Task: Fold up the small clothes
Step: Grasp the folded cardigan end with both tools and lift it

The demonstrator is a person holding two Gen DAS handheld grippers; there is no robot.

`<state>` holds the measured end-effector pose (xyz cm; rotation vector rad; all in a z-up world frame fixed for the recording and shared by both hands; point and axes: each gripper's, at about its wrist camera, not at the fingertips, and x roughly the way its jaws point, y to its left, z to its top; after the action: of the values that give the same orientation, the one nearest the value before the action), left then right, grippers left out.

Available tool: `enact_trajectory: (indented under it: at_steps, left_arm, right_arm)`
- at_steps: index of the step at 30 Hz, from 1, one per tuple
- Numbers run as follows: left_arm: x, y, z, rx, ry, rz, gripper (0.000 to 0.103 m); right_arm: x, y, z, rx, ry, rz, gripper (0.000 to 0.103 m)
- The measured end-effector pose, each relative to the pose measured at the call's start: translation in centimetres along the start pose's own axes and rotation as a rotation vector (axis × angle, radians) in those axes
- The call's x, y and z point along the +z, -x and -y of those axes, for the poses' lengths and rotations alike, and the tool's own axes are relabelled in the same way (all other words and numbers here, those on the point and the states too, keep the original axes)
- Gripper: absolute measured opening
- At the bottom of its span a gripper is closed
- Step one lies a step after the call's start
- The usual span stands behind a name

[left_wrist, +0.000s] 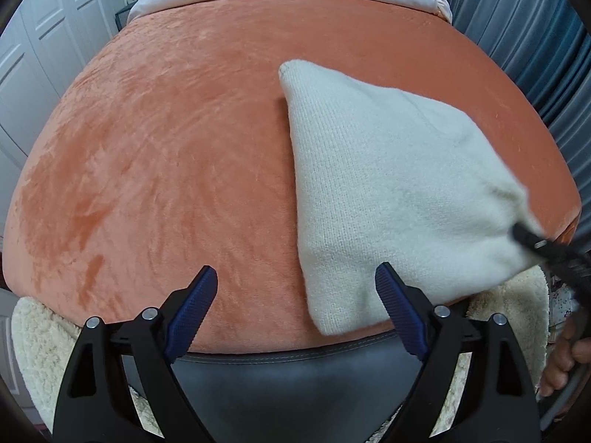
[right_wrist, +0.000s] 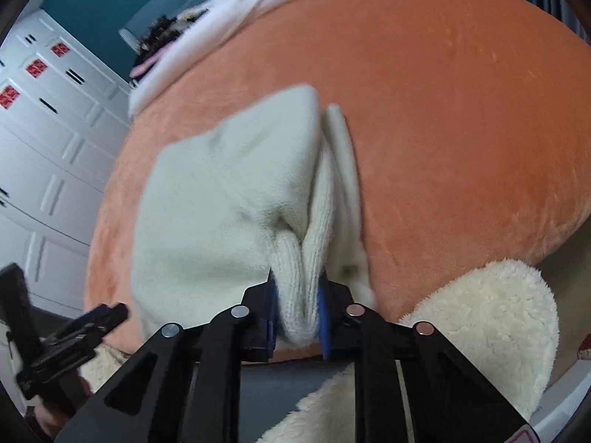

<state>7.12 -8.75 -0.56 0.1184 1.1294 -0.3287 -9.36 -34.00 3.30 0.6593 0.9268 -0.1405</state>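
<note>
The cream knit (left_wrist: 388,192) lies on the orange bed cover (left_wrist: 166,147), toward the near right edge, with one corner lifted. The right tool (right_wrist: 297,310) is clamped on that bunched corner, ribbed fabric squeezed between its blue pads (right_wrist: 322,317), so the raised part drapes back down to the cover (the grip looks meant to carry this edge over for a fold). The left tool (left_wrist: 295,291) hangs with its fingers spread wide and nothing between them, its right finger in front of the knit's near edge; whether it touches the fabric I cannot tell. It seems poised to pin or take the near corner. A fleecy throw (right_wrist: 480,317) shows below the bed's edge
</note>
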Motion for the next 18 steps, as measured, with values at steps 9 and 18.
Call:
enact_trajectory:
  at_steps: [9,18]
  left_arm:
    - [0.2,-2.0,0.8,-0.014,0.014,-0.048,0.087]
    - [3.1,-4.3,1.5,-0.201,0.125,-0.052,0.093]
  right_arm:
    - [-2.2,-3.5,5.2,-0.083,-0.044,-0.162,0.022]
    - [2.4,1.3,4.7,-0.108,0.033,-0.027,0.078]
